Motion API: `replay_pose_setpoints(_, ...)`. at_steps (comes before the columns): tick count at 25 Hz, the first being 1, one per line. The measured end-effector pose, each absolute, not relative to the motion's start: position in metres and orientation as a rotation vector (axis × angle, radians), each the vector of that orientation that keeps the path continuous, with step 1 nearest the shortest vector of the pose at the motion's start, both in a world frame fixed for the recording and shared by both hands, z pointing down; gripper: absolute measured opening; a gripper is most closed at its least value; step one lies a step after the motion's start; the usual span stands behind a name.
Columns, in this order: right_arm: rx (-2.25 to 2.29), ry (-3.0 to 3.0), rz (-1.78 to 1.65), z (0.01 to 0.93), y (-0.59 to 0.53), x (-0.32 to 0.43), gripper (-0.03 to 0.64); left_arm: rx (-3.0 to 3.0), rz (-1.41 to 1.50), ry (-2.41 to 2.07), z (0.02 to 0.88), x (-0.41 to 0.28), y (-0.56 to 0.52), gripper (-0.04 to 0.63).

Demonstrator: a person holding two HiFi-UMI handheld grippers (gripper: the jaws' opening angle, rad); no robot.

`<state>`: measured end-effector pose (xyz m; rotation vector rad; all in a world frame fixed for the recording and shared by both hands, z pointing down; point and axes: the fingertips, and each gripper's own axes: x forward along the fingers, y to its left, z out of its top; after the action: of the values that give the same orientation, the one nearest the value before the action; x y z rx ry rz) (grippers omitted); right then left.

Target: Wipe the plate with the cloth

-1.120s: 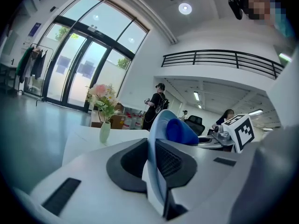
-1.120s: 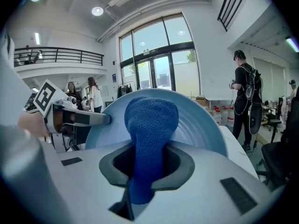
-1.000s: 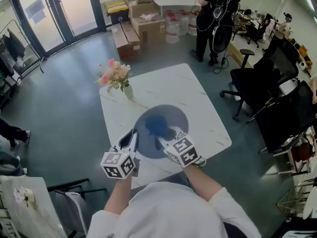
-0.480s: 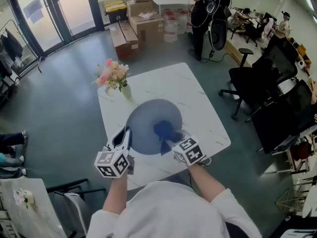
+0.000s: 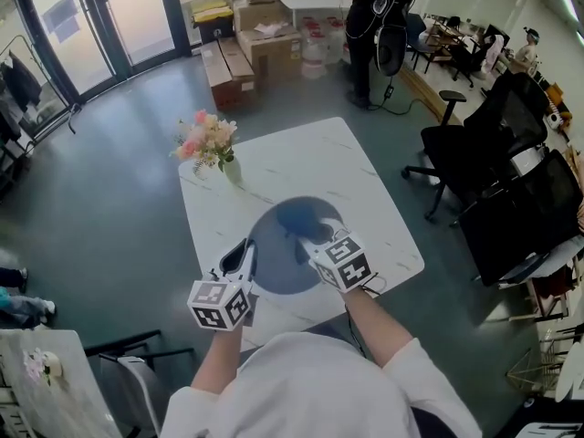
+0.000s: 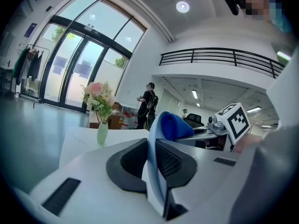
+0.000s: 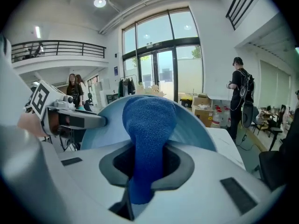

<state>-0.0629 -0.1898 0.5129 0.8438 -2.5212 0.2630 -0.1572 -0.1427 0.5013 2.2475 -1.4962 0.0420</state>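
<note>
white table (image 5: 365,190) below: left gripper (image 5: 246,248) clamps the plate (image 5: 274,270) rim; right gripper (image 5: 311,245) pinches the blue cloth (image 5: 299,217) against it.

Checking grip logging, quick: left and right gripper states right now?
left gripper: closed on the rim of the plate.
right gripper: closed on the blue cloth, which lies against the plate.

Cloth (image 7: 148,125): blue woven fabric, rough nubbly weave, matt. Plate (image 5: 274,272): pale blue, smooth, soft sheen. Table (image 5: 365,181): white marble-look top, grey veins, smooth, polished. Left gripper (image 5: 239,255) shell: pale grey plastic, smooth, matt; pads (image 6: 170,160) dark, ribbed. Boxes (image 5: 269,39): brown cardboard. Floor (image 5: 119,181): glossy.
</note>
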Motion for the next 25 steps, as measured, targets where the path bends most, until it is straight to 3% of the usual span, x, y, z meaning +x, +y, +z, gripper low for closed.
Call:
replay_pose_setpoints(8, 0.546, -2.522, 0.334, 0.550, -0.132, -0.108, 0.084, 2.207, -0.025, -1.531, 0.494, -0.174, -0.161, 0.044)
replay_pose_setpoints(17, 0.752, -2.338, 0.484, 0.588, -0.162, -0.026, 0.084, 2.214, -0.037, -1.537, 0.492, -0.178, -0.163, 0.044)
replay_pose_setpoints(25, 0.926, -2.370, 0.381, 0.545, -0.219, -0.008, 0.084, 2.250, 0.049, -1.496, 0.505, -0.160, -0.156, 0.044)
